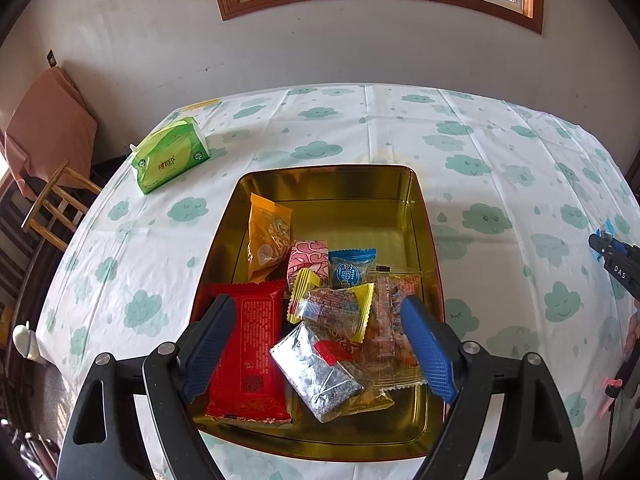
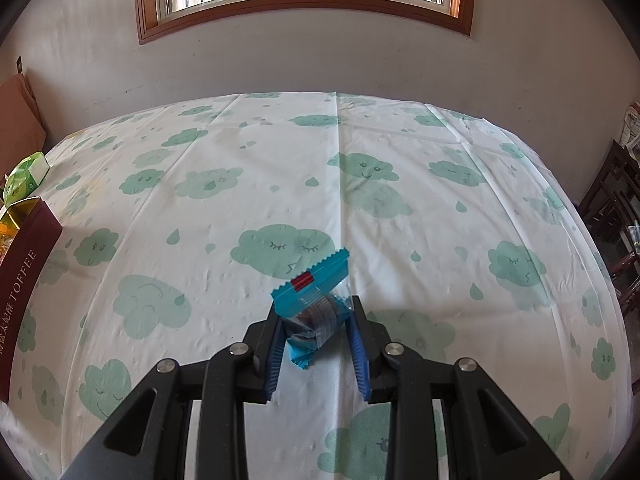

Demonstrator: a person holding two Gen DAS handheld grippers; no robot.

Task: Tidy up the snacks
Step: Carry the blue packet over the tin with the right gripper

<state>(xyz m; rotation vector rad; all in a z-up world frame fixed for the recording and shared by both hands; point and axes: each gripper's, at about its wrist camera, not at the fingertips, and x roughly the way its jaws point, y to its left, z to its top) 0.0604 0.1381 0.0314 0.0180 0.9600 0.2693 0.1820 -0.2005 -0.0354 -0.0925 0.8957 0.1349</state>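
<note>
Left gripper (image 1: 320, 344), jaws wide and empty, above snack packets (image 1: 316, 312) in the gold tin (image 1: 352, 184) at lower centre; right gripper (image 2: 316, 322) clamped on a blue candy (image 2: 314, 304); tissue pack (image 1: 170, 156) upper left.

A round table is covered by a white plastic tablecloth (image 2: 280, 152) printed with teal smiling clouds and raindrops. A green soft pack of tissues (image 1: 170, 154) is laid near the table's far left edge. Beyond that edge, a light wooden chair (image 1: 52, 208) draped with a pink cloth (image 1: 48, 128) is seen against the white wall. A window with a brown wooden frame (image 2: 304, 4) is set in the wall behind the table. Dark wooden furniture (image 2: 612, 204) is seen past the right edge.
</note>
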